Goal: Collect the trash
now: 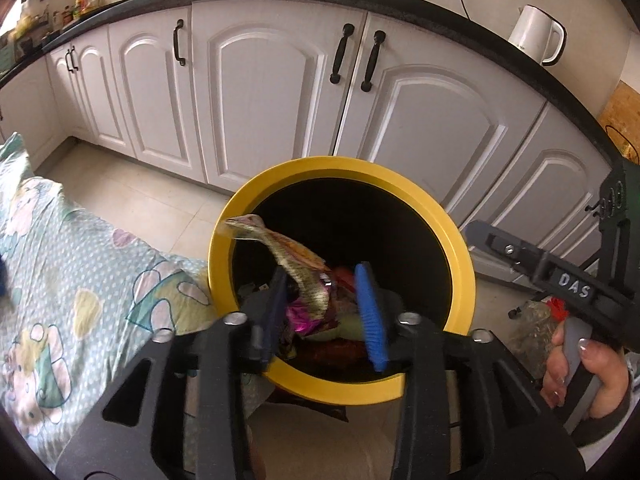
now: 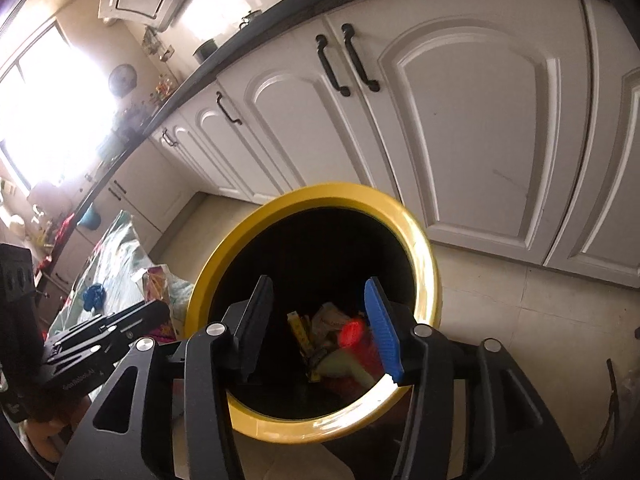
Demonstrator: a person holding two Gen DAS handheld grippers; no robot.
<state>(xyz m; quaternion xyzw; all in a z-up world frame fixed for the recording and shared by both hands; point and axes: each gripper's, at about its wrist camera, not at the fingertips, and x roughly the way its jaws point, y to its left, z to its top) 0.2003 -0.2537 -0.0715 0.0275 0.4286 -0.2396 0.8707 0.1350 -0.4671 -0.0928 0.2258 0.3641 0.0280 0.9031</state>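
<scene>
A yellow-rimmed bin (image 1: 460, 248) with a black inside stands on the floor by the cabinets; it also shows in the right wrist view (image 2: 430, 256). My left gripper (image 1: 322, 284) is open over its mouth, and a crumpled foil wrapper (image 1: 292, 256) hangs between the fingers, blurred. Whether a finger still touches it I cannot tell. Several wrappers (image 1: 320, 320) lie inside. My right gripper (image 2: 318, 300) is open and empty above the bin, over the trash (image 2: 340, 340) at its bottom. The right gripper's body (image 1: 560, 276) shows at the right of the left wrist view.
White cabinet doors (image 1: 260, 92) with black handles stand behind the bin under a dark counter. A white kettle (image 1: 538, 36) sits on the counter. A patterned cloth (image 1: 52, 280) covers a surface left of the bin, with a blue item (image 2: 94, 296) on it. Tiled floor (image 2: 500, 320) lies to the right.
</scene>
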